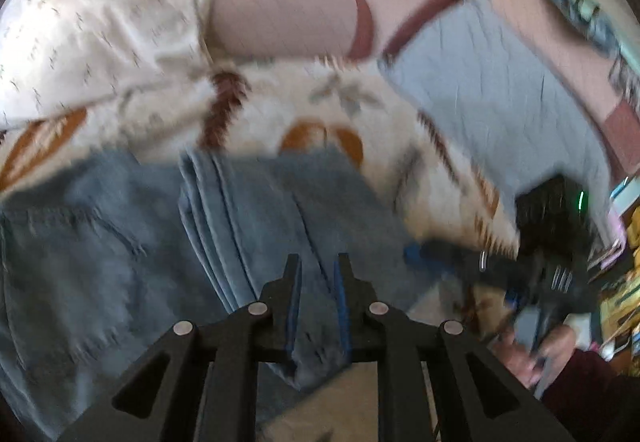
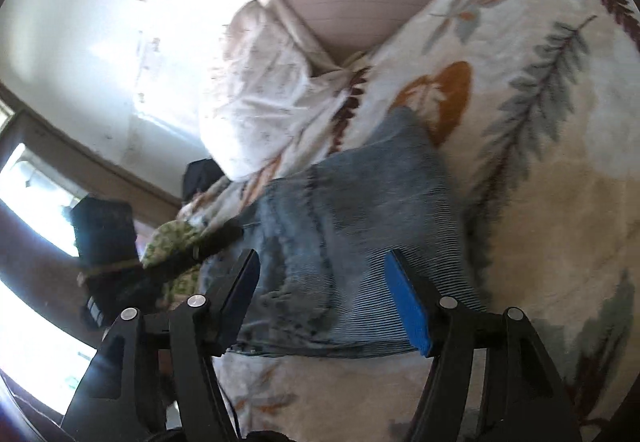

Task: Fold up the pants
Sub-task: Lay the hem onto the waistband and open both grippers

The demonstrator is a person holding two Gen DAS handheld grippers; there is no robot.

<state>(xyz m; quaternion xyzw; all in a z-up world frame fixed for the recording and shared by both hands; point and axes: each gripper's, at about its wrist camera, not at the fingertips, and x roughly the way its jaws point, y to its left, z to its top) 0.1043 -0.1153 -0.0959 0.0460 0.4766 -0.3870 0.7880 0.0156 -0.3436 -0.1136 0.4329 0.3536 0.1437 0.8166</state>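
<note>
Already the jeans (image 2: 352, 242) lie doubled into a thick stack on the leaf-print blanket (image 2: 540, 202), straight ahead of both tools. The left gripper (image 1: 316, 274) pinches a denim edge between nearly closed fingers; the right gripper (image 2: 320, 274) hangs spread above the stack. Probably one fold remains.

No text, label or number is legible anywhere.
</note>
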